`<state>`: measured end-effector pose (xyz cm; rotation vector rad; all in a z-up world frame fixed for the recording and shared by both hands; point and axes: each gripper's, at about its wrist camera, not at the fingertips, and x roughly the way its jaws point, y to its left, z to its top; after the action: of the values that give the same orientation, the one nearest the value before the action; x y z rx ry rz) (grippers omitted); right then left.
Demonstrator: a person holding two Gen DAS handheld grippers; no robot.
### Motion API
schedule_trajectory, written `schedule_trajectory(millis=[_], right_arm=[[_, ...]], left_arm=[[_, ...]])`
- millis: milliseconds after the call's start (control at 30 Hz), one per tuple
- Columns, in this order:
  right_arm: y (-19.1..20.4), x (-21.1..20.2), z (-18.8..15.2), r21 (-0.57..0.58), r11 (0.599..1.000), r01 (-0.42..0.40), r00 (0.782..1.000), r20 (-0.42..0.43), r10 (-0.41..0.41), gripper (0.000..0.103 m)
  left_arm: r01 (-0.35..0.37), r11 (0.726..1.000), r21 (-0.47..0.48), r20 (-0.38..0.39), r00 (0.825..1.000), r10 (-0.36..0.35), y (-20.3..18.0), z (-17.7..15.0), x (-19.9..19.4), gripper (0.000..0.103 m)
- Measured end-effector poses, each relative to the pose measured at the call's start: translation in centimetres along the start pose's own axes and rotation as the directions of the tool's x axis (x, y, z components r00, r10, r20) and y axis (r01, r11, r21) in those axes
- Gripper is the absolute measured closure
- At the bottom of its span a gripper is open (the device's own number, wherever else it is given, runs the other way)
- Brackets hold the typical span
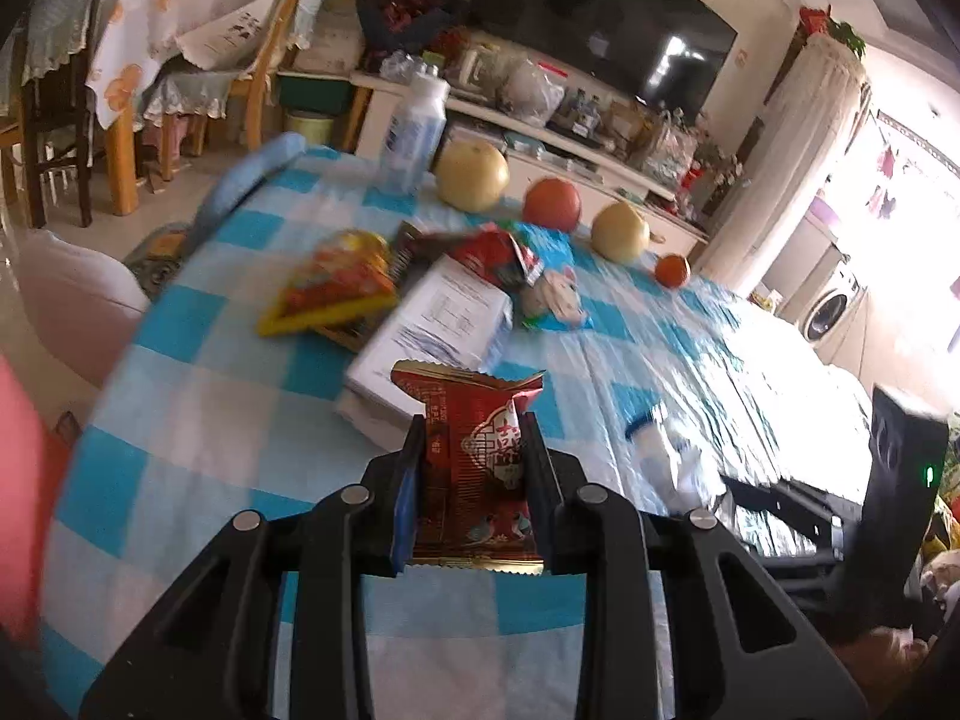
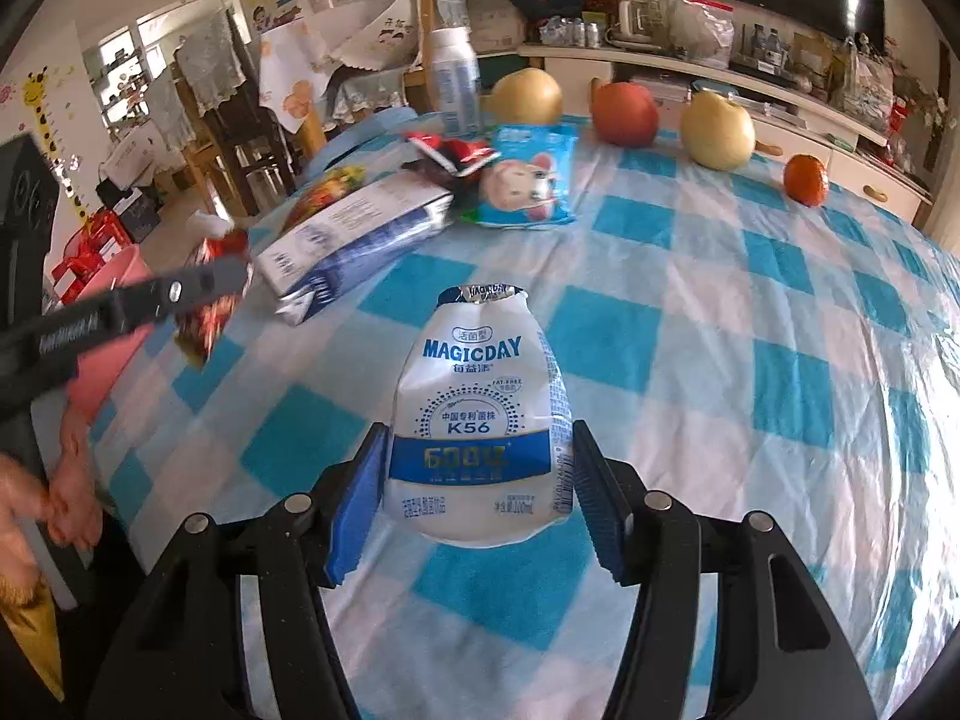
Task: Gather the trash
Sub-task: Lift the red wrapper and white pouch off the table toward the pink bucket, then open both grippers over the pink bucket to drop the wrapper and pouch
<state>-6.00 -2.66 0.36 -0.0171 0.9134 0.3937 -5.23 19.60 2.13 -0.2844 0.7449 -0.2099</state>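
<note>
My left gripper is shut on a red snack wrapper, which stands up between the pads above the blue checked tablecloth. My right gripper is shut on a small white and blue yoghurt bottle with its foil lid torn, held just over the cloth. In the right wrist view the left gripper and its red wrapper are at the left, blurred. More litter lies mid-table: a flattened white carton, a yellow and red snack bag, a crumpled red wrapper and a blue mouse-print packet.
Along the far edge stand a tall white bottle, two pears, an apple and an orange. A pink bin sits beside the table on the left. Chairs and a cluttered shelf lie beyond.
</note>
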Motion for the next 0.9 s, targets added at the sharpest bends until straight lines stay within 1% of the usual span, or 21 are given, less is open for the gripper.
schedule_trajectory(millis=[200,333,467,533,600,700,800,900], right_arm=[[4.1,-1.0,0.4,-0.046,0.998,-0.036,0.999,0.007,0.037,0.043],[8.3,-1.4,1.5,-0.104,0.991,-0.085,0.996,0.014,0.086,0.043],[12.8,-1.4,2.7,-0.168,0.976,-0.138,0.99,0.017,0.143,0.043],[15.3,-1.4,3.4,-0.207,0.964,-0.167,0.984,0.02,0.175,0.043],[17.8,-1.4,4.2,-0.245,0.95,-0.192,0.979,0.022,0.204,0.043],[21.8,-0.9,5.5,-0.307,0.923,-0.232,0.968,0.017,0.249,0.043],[24.8,-0.2,6.5,-0.351,0.9,-0.259,0.96,0.008,0.28,0.043],[28.1,1.1,7.6,-0.393,0.873,-0.29,0.95,-0.007,0.313,0.043]], left_arm=[[-0.05,0.998,-0.05,0.069,0.996,0.053,2.9,1.5,-3.1,0.071],[-0.095,0.99,-0.104,0.107,0.989,0.106,5.7,2.3,-5.5,0.071],[-0.146,0.976,-0.159,0.139,0.976,0.169,8.7,2.8,-8.0,0.071],[-0.178,0.965,-0.193,0.159,0.965,0.21,10.5,3.0,-9.6,0.071],[-0.203,0.95,-0.238,0.177,0.953,0.247,12.6,3.2,-11.3,0.071],[-0.25,0.922,-0.297,0.182,0.933,0.312,15.8,3.1,-13.2,0.071],[-0.281,0.886,-0.37,0.178,0.914,0.364,19.0,2.7,-14.9,0.071],[-0.32,0.841,-0.436,0.162,0.892,0.423,22.1,2.1,-16.1,0.071]])
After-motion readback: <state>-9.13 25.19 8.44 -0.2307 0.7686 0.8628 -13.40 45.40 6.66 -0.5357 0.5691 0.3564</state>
